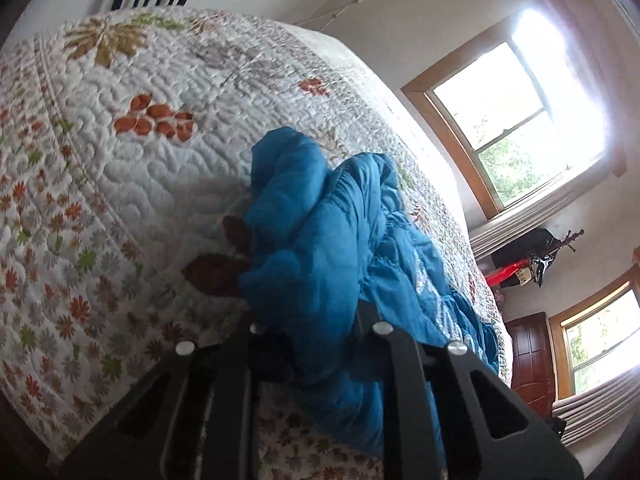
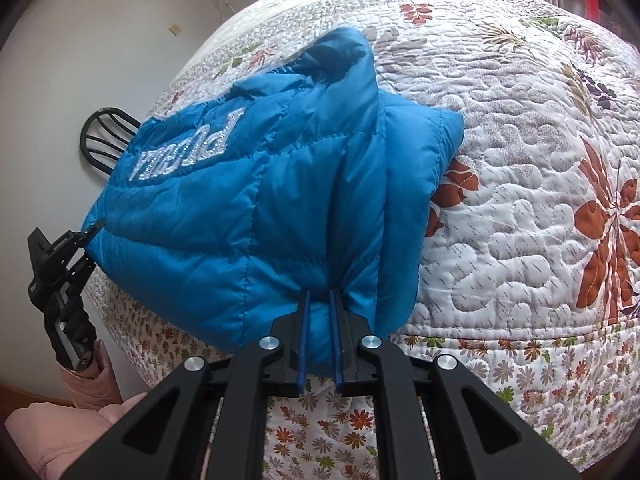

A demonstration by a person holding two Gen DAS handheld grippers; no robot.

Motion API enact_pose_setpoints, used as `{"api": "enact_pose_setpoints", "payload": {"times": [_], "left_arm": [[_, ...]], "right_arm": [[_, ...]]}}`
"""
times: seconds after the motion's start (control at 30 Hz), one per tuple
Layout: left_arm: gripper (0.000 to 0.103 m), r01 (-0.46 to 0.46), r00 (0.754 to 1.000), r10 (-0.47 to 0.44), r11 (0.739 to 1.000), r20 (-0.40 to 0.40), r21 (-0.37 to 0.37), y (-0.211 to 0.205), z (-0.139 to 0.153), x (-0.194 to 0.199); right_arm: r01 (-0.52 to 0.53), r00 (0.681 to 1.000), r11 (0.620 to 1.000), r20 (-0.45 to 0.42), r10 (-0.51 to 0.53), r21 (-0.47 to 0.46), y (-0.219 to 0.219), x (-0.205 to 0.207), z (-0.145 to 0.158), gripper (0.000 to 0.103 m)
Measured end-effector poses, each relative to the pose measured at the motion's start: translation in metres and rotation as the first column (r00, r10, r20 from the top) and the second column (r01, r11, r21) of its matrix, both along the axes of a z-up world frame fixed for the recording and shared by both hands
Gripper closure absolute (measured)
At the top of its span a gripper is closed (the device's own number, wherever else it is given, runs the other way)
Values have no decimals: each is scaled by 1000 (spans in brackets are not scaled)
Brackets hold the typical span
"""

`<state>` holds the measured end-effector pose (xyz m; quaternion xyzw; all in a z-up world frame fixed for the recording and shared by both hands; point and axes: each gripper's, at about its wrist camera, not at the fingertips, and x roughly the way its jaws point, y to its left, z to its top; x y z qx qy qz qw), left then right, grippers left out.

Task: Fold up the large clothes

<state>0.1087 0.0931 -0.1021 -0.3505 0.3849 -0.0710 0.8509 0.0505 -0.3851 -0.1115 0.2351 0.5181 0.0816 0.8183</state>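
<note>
Gripping: both grippers hold the blue puffer jacket [image 2: 256, 208] at the near edge of the bed [image 2: 520, 208].
Jacket: a quilted blue coat with silver lettering on its upper face, lying on the bed's floral quilt [image 1: 120, 168] near the edge closest to the person, its lower hem hanging a little over that edge.
Right gripper [image 2: 320, 300]: its fingers [image 2: 306, 320] are pressed close together on a pinch of the jacket's hem, with fabric bunched between the blue pads.
Left gripper [image 2: 86, 234]: in the right wrist view it bites the jacket's far-left corner, so it seems clamped on cloth; in its own view the jacket [image 1: 320, 248] is heaped over the fingertips and hides them, so the closure itself cannot be read there.
Done so far: the jacket looks at least partly gathered; a panel on the side away from the left gripper lies doubled over the body, and a sleeve or hood sits folded across the top. I judge that one or more folds are already in.
Left to do: the bundle is still lumpy and uneven, with the left side loosely heaped. It likely needs another fold toward the middle of the bed, then flattening.
Risk: slippery, puffy fabric may spring open once let go.
Beside the bed: a dark wire rack [image 2: 106, 136] stands against the wall behind the jacket.
</note>
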Motion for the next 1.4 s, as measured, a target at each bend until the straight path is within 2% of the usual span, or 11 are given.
{"api": "enact_pose_setpoints", "payload": {"times": [0.07, 0.13, 0.2, 0.27, 0.4, 0.6, 0.87, 1.1, 1.23, 1.3, 1.4], "left_arm": [[88, 20, 999, -22, 999, 45, 31, -9, 15, 1], [88, 47, 994, -55, 995, 99, 83, -21, 34, 1], [88, 76, 983, -97, 988, 155, 134, -38, 55, -3], [88, 108, 967, -147, 976, 210, 188, -57, 72, -9], [89, 185, 917, -272, 938, 291, 293, -105, 104, -21], [88, 308, 814, -480, 833, 325, 459, -188, 124, -42], [88, 450, 713, -658, 694, 243, 562, -272, 95, -55], [87, 596, 645, -760, 562, 75, 573, -330, 33, -47], [86, 623, 633, -773, 529, 26, 576, -346, 8, -50], [86, 636, 632, -775, 529, 15, 562, -349, 1, -49], [86, 665, 631, -776, 544, 6, 512, -346, -1, -42]], "right_arm": [[38, 999, 999, 24, -38, 0, -14, -13, 9, 94], [99, 995, 991, 13, -99, -90, -29, -24, 13, 88], [166, 985, 966, -20, -173, -198, -43, -30, 10, 88], [204, 974, 954, -56, -221, -219, -59, -35, 0, 88], [244, 960, 947, -86, -266, -210, -81, -46, -17, 88], [244, 960, 954, -96, -263, -177, -88, -50, -29, 88], [234, 963, 956, -94, -252, -176, -84, -53, -33, 87], [238, 963, 956, -87, -255, -173, -82, -44, -39, 88], [243, 962, 956, -84, -259, -168, -83, -45, -39, 88], [240, 963, 956, -84, -257, -169, -84, -47, -39, 87], [240, 963, 956, -84, -257, -170, -85, -47, -39, 87]]}}
